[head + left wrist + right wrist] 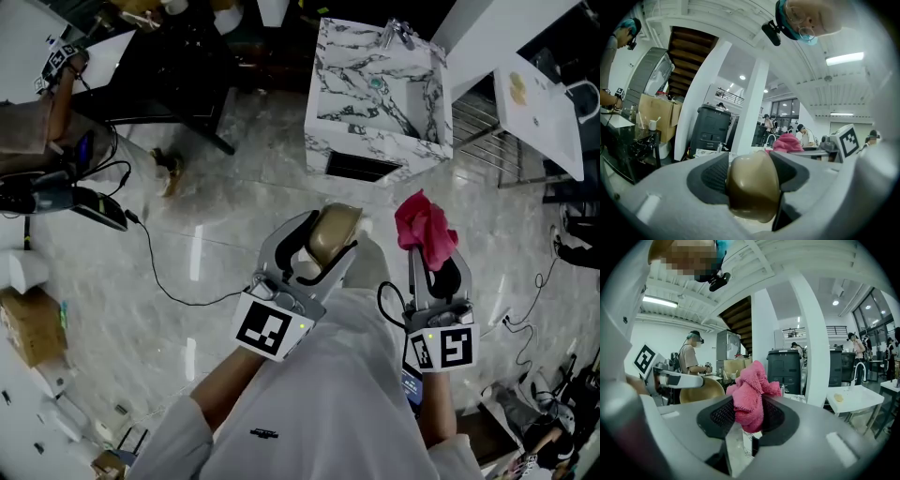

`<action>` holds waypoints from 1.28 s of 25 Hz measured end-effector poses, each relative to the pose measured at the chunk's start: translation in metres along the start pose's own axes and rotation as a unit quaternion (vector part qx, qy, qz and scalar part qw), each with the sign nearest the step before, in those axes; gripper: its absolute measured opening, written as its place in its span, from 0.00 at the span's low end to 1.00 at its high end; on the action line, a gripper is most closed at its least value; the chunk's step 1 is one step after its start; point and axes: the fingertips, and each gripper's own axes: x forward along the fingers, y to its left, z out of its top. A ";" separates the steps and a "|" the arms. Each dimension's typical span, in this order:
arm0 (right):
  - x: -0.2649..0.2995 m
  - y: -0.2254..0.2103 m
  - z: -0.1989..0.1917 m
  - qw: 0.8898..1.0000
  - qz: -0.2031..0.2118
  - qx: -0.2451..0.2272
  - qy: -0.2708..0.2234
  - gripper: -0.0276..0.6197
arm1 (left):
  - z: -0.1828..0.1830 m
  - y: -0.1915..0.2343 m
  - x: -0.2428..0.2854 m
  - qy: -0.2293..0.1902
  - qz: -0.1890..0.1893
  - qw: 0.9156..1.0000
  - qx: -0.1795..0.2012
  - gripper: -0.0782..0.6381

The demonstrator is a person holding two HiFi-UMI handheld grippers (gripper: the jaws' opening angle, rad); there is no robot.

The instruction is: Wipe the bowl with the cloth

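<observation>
A tan bowl [334, 232] is held up in the air, its rim clamped between the jaws of my left gripper [319, 246]. The left gripper view shows the bowl [752, 187] edge-on, filling the gap between the pads. My right gripper [433, 267] is shut on a bunched pink cloth [425, 228], which sticks out above its jaws. The right gripper view has the cloth [750, 399] pinched between the dark pads, with the bowl [701, 391] off to the left. Bowl and cloth are apart, side by side.
A marble-patterned sink unit [380, 94] stands ahead on the glossy floor. A black table [178, 66] is at the upper left, with cables and cardboard boxes [33, 323] along the left. A metal rack [492, 141] and a white table [539, 103] stand at the right.
</observation>
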 end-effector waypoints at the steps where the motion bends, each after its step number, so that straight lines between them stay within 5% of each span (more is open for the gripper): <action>1: 0.006 -0.002 -0.001 1.000 0.000 0.002 0.000 0.23 | 0.000 0.003 0.003 0.000 0.000 1.000 -0.002 0.49; 7: 0.050 -0.024 0.007 1.000 0.013 0.003 -0.013 0.23 | 0.003 0.023 0.035 0.002 0.006 1.000 -0.006 0.49; 16: 0.145 -0.117 0.035 0.999 0.045 0.009 -0.028 0.23 | 0.039 0.062 0.157 0.005 0.021 1.000 0.018 0.49; 20: 0.187 -0.154 0.044 0.997 0.067 -0.006 -0.031 0.23 | 0.043 0.083 0.205 0.025 0.039 0.999 -0.006 0.49; 28: 0.240 -0.214 0.048 0.992 0.124 -0.005 -0.032 0.23 | 0.039 0.103 0.291 0.012 0.059 0.992 -0.112 0.49; 32: 0.265 -0.232 0.048 0.987 0.156 -0.002 -0.032 0.23 | 0.039 0.112 0.317 0.016 0.086 0.991 -0.101 0.49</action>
